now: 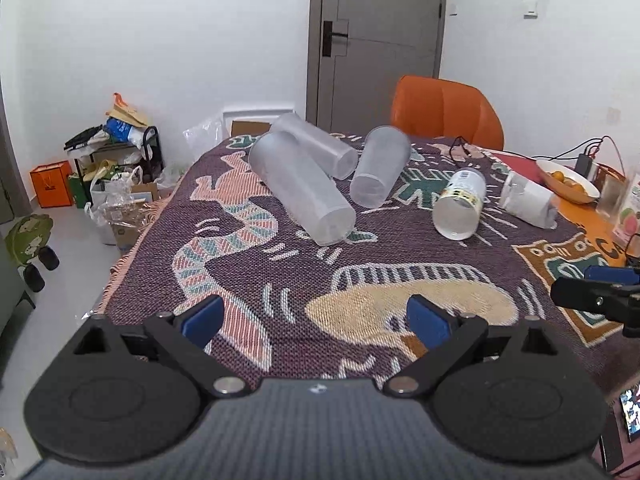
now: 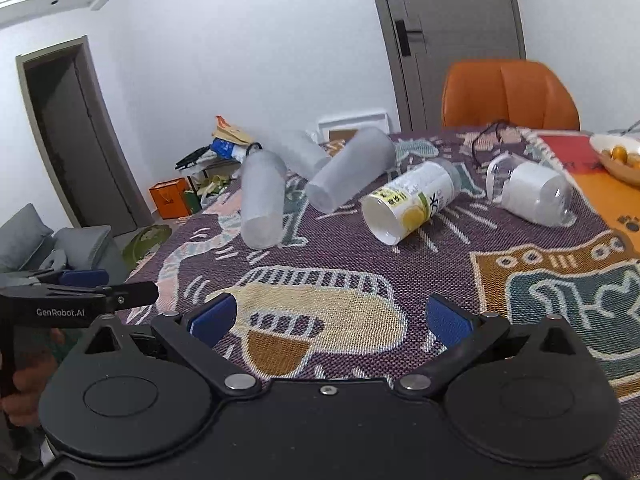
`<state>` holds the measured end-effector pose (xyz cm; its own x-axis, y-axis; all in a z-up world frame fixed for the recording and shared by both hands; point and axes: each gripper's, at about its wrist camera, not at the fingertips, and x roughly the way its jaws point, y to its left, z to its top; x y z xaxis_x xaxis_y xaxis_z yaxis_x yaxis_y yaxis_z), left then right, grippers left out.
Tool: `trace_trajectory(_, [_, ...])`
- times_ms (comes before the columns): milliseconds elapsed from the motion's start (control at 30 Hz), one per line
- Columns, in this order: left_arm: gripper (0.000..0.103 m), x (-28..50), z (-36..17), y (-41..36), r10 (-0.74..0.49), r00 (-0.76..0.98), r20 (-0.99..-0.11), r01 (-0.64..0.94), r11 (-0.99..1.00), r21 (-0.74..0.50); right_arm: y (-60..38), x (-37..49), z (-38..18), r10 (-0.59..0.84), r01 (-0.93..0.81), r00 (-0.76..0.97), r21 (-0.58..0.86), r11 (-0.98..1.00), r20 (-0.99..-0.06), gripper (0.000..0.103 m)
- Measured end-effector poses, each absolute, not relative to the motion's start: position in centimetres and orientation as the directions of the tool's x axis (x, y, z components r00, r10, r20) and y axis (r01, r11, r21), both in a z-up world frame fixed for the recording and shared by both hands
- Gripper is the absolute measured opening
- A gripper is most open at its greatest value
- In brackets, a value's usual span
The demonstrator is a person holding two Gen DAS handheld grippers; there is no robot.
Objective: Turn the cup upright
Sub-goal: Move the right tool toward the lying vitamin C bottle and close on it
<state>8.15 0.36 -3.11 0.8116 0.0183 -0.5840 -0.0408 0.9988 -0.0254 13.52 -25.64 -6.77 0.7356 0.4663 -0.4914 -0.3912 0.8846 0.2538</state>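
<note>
A: Status of the task?

B: Judged as the approach step; no cup is upright yet. Five cups lie on their sides on the surface (image 1: 280, 280), which is covered by a patterned cloth. Three are frosted: cup 1 (image 1: 302, 190), cup 2 (image 1: 316, 148) behind and touching it, cup 3 (image 1: 380, 170) just beside. To the right lie a printed cup (image 1: 460, 204) and a white cup (image 1: 528, 200).

A: Gripper states?

B: Left gripper (image 1: 316, 320): jaws spread wide, nothing between the blue pads. Right gripper (image 2: 332, 318): likewise wide open and empty. Both are well short of the cups.

A: Pose?

B: Each gripper is held low over the near part of the surface, fingers pointing forward toward the cups. The two sit side by side; the right wrist view shows the left gripper's body at its left edge with a hand (image 2: 24, 388) on the grip. The right wrist view is rolled slightly.

A: Next move?

B: Select one cup. The printed cup (image 2: 412, 204) lies nearly ahead of the right gripper with its open mouth toward the camera, and it touches no other cup, so it is a likely first target. Advance, close the jaws across the wall near mid-length, lift, rotate until the mouth faces up, then set down.

A: Cautions?

B: The cups look thin-walled and light; a firm squeeze may deform them, and a side contact may roll them. Cups 1 and 2 touch, so moving one may shift the other.
</note>
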Motion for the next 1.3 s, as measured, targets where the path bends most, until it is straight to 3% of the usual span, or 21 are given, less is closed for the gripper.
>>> trace_trajectory(1300, [0.097,22.0,-3.5,1.1,0.002,0.76,-0.649,-0.093,0.99,-0.106,-25.9,30.2,-8.6,0.492,-0.233,0.656,0.466,0.854,-0.572,0.093])
